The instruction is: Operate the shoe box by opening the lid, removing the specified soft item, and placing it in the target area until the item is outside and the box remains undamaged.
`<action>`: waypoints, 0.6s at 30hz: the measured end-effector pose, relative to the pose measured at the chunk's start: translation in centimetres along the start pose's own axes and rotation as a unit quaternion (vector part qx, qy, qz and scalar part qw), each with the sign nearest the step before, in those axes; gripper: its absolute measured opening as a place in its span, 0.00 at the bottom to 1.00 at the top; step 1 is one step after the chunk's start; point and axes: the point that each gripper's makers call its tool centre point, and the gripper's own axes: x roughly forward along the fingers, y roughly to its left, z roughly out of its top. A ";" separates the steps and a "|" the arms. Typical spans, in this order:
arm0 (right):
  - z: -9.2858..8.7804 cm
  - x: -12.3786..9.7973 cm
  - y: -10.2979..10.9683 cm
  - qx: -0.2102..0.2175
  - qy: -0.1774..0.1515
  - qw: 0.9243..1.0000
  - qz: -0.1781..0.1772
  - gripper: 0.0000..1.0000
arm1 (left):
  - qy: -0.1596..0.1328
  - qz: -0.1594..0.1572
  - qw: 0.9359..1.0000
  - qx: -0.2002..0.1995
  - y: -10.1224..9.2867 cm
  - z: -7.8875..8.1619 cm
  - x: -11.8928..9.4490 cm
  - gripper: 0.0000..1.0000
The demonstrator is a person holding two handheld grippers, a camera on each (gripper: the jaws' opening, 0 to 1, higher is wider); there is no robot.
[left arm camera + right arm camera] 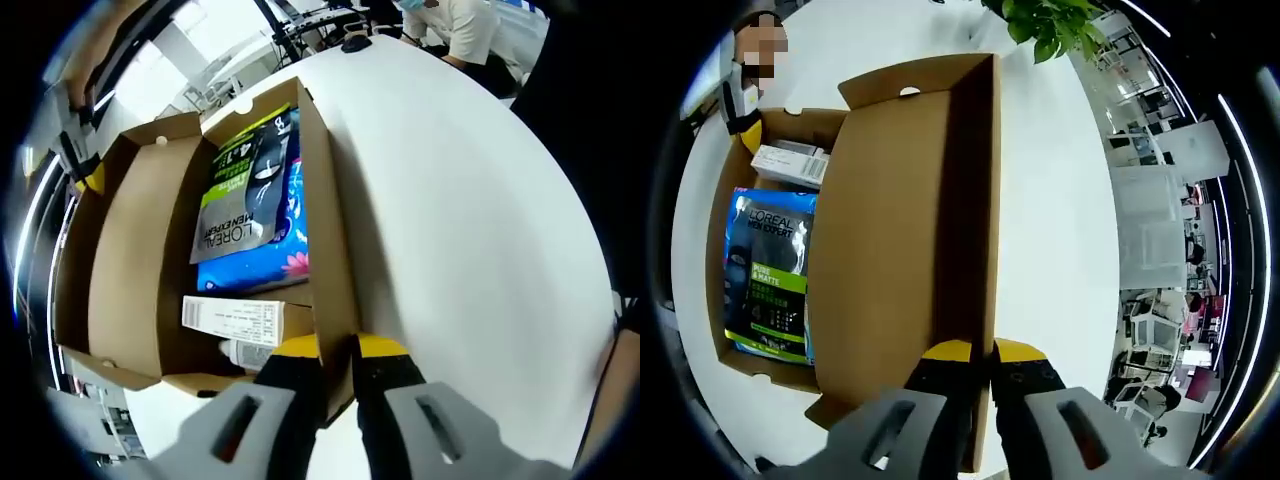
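The soft blue-and-grey L'Oréal Men Expert pouch (245, 195) (768, 270) lies flat on the floor of the open brown cardboard shoe box (130, 260) (725, 205), its long axis running along the box's length. A small white carton with a printed label (245, 320) (788, 165) lies across one end of the pouch.

The left gripper (338, 350) is pinched on the box's side wall beside that carton end, jaws close together with the cardboard edge between them. The pouch sits just inside that wall, ahead and to the left of the jaws.

The right gripper (975, 352) is clamped on the edge of the opened brown lid (910, 230), which spreads between it and the pouch. So the left is judged nearer.

The box rests on a white table (470, 200) (1040, 200).
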 end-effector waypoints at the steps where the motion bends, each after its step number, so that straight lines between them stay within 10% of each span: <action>1: 0.0 0.2 0.0 -0.003 0.000 1.000 0.003 0.04 | -0.001 0.000 1.000 -0.001 0.0 0.0 0.0 0.10; 18: -0.3 2.8 0.1 0.002 0.003 0.997 0.082 0.04 | -0.001 -0.002 1.000 -0.007 0.0 0.2 -0.1 0.10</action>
